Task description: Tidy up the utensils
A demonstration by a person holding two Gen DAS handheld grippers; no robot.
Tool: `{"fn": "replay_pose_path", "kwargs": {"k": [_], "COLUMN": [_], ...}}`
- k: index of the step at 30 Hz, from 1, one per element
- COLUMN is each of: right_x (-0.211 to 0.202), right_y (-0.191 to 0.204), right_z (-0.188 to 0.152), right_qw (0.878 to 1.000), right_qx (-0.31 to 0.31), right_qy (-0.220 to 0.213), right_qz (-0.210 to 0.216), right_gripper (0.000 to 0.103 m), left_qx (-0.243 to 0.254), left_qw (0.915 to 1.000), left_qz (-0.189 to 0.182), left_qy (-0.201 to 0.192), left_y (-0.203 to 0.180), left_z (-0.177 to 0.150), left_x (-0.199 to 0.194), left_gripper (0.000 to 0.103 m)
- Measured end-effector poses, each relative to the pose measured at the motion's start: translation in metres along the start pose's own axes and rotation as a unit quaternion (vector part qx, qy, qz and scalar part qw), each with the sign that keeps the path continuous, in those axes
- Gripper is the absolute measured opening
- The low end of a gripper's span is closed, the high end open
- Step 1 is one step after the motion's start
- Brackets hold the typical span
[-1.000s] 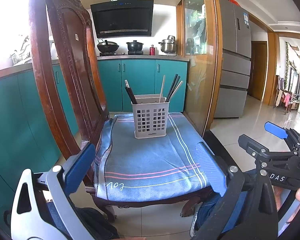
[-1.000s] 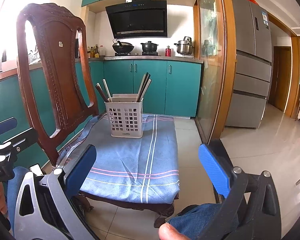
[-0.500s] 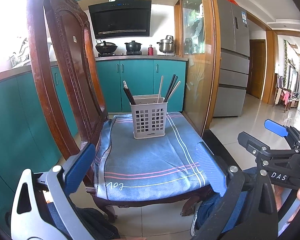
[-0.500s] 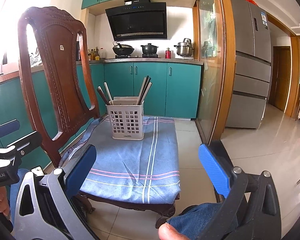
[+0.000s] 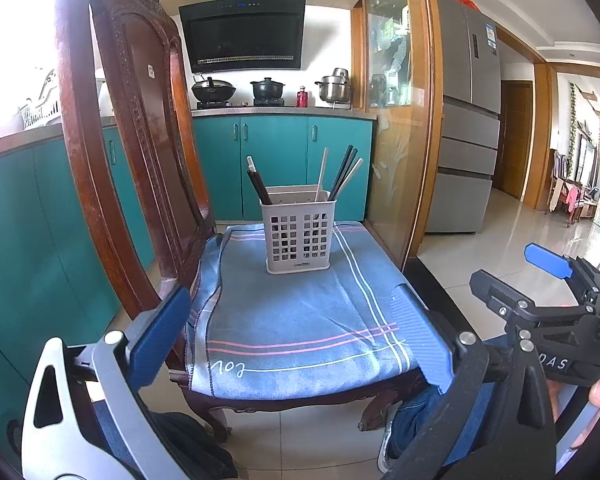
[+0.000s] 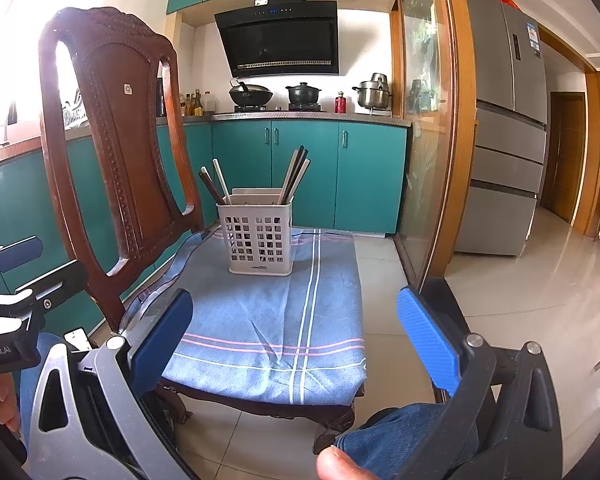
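A pale perforated utensil holder (image 5: pixel 298 236) (image 6: pixel 255 238) stands upright on a blue striped cloth (image 5: pixel 292 320) (image 6: pixel 268 320) covering a wooden chair's seat. Several dark and pale chopsticks (image 5: pixel 342 178) (image 6: pixel 294 178) lean out of its top. My left gripper (image 5: pixel 292 338) is open with nothing between its blue pads, held low in front of the seat's near edge. My right gripper (image 6: pixel 296 334) is open and empty too, near the seat's front right. Each gripper shows at the side of the other's view.
The carved chair back (image 5: pixel 136 140) (image 6: pixel 116 132) rises on the left. Teal kitchen cabinets (image 6: pixel 300 168) and a stove with pots stand behind. A glass partition (image 6: pixel 424 128) and a grey fridge (image 6: pixel 504 132) stand right. A person's jeans-clad knee (image 6: pixel 404 436) is below.
Both views have drifted slightly; the holder sits a little further left in the frames. Both grippers have stayed open and empty.
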State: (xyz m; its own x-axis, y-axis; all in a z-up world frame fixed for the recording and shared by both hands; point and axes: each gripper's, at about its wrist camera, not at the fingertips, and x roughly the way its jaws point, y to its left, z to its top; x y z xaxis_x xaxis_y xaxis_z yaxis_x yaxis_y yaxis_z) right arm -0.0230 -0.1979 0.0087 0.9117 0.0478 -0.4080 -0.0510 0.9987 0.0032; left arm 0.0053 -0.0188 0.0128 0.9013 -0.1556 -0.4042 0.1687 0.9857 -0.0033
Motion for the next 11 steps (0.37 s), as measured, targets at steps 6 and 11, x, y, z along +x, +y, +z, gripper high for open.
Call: {"fn": "replay_pose_path", "kwargs": {"k": [6, 11], "right_x": [0.005, 0.014], "right_y": [0.002, 0.003], "right_z": [-0.001, -0.003], "right_qw": [1.0, 1.0], "right_qx": [0.0, 0.0], "right_qy": [0.006, 0.017], "right_qz": [0.002, 0.004], "right_gripper": [0.1, 0.1], "left_qx": [-0.007, -0.009], "left_qw": [0.9999, 0.9995], "left_qz": [0.0, -0.001], "left_qy": [0.011, 0.029], "left_y": [0.002, 0.002], "left_z": [-0.001, -0.004], "left_x": [0.006, 0.02], "left_gripper": [0.099, 0.099]}}
